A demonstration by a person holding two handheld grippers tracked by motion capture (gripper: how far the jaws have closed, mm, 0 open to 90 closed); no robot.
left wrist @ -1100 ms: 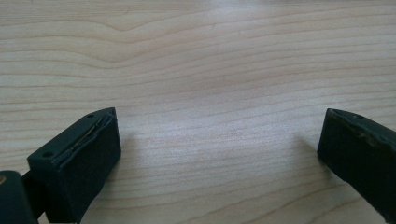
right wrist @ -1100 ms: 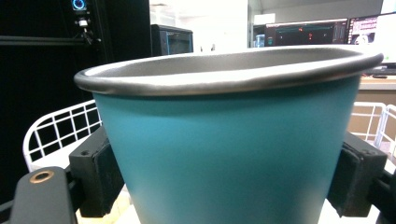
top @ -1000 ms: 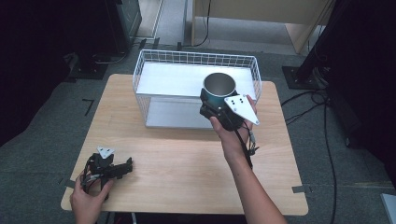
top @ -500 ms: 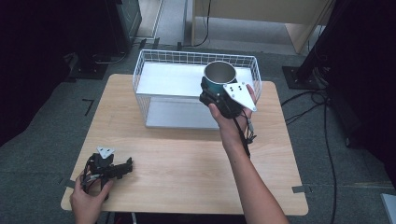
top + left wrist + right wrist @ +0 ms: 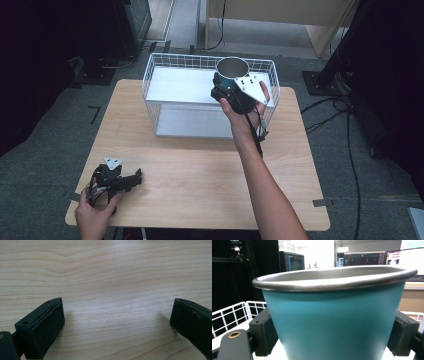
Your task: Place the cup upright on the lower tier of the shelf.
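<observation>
Left tool (image 5: 131, 181) first: it lies low on the counter (image 5: 200, 170) near the person's front-left corner, jaws spread wide w/ nothing but bare wood between them in the left gripper view. It isn't needed for this step, so best left parked well apart from the basket.

Right tool (image 5: 226, 88) is clamped on the cup (image 5: 231, 70), one pad on each side of the wall below the rim, as the right gripper view shows. It hangs over the right rear part of the wire basket (image 5: 165, 64), cup upright, mouth up.

My read of the step: cup goes down into the basket. To do it well, keep the cup level, come straight down onto the white tray inside, and clear the wire rim to the tool's right before descending. Don't loosen the pads until the base sits flat, otherwise it may tip or drop. Watch the cable trailing under the wrist, it could snag the front wires.

The cup itself: teal outer wall, smooth, tapering toward the bottom; grey metal inside w/ a rolled lip. Looks empty from above. No handle visible from these angles.
</observation>
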